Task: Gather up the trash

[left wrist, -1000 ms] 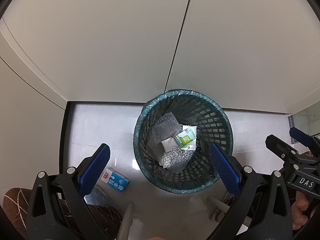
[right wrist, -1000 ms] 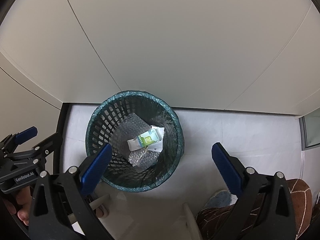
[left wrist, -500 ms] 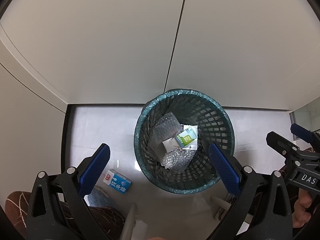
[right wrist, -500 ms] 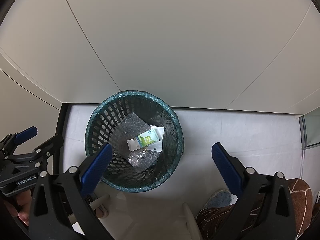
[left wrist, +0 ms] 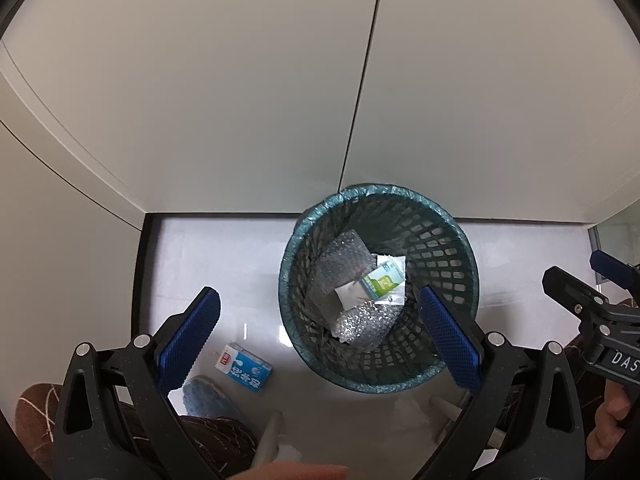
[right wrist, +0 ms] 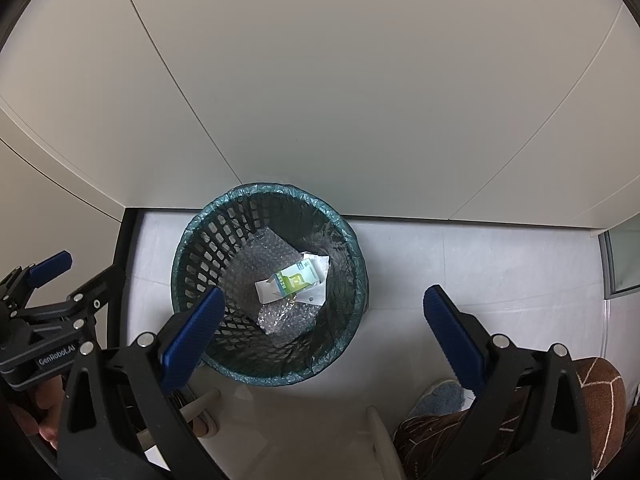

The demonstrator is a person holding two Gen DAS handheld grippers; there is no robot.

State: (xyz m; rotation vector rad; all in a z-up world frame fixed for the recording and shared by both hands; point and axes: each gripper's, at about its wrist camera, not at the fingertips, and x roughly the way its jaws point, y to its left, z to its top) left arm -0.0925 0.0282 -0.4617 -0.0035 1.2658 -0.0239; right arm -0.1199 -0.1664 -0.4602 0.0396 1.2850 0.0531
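Left wrist: milk carton point(left wrist: 243, 367) lies beside spread left claw point(left wrist: 318, 328).

Carton point(left wrist: 243, 367) print too small; slipper point(left wrist: 208, 396) partly hidden by left tongs point(left wrist: 320, 332).

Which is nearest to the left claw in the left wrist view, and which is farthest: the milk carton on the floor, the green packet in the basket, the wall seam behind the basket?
From the left claw:
1. Milk carton, on the floor by its left finger.
2. Green packet, deeper inside the basket, on bubble wrap.
3. Wall seam, behind the basket.
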